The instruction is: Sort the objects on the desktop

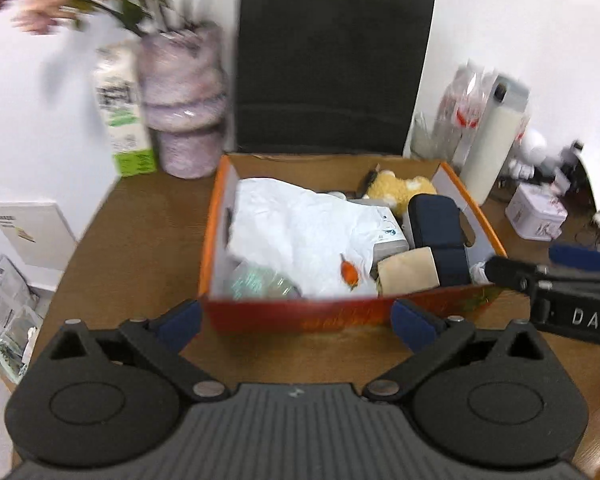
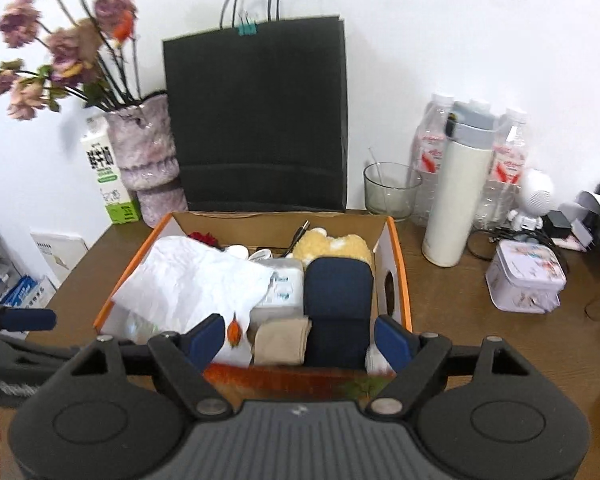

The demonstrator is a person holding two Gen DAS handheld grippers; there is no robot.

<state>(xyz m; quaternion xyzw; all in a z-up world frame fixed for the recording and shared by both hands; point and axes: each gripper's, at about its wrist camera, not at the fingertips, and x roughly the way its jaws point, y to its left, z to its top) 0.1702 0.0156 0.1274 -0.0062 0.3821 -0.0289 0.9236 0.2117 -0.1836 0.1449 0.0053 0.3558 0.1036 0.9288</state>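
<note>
An orange cardboard box (image 1: 480, 220) (image 2: 400, 264) sits on the brown desk, full of things: crumpled white paper (image 1: 300, 220) (image 2: 192, 276), a navy case (image 1: 440, 232) (image 2: 336, 292), a yellow plush toy (image 1: 400, 190) (image 2: 332, 246), a tan folded item (image 1: 408, 272) (image 2: 280, 340) and a small orange piece (image 1: 349, 272) (image 2: 234, 330). My left gripper (image 1: 296, 320) is open and empty, just in front of the box's front wall. My right gripper (image 2: 300, 338) is open and empty over the box's front edge; it also shows at the right of the left wrist view (image 1: 556, 276).
A black paper bag (image 2: 256, 120) stands behind the box. A vase of dried flowers (image 2: 144, 152) and a milk carton (image 2: 108, 176) stand back left. A glass cup (image 2: 390, 192), white flask (image 2: 456, 200), water bottles (image 2: 504, 160) and a tin (image 2: 524, 276) are on the right.
</note>
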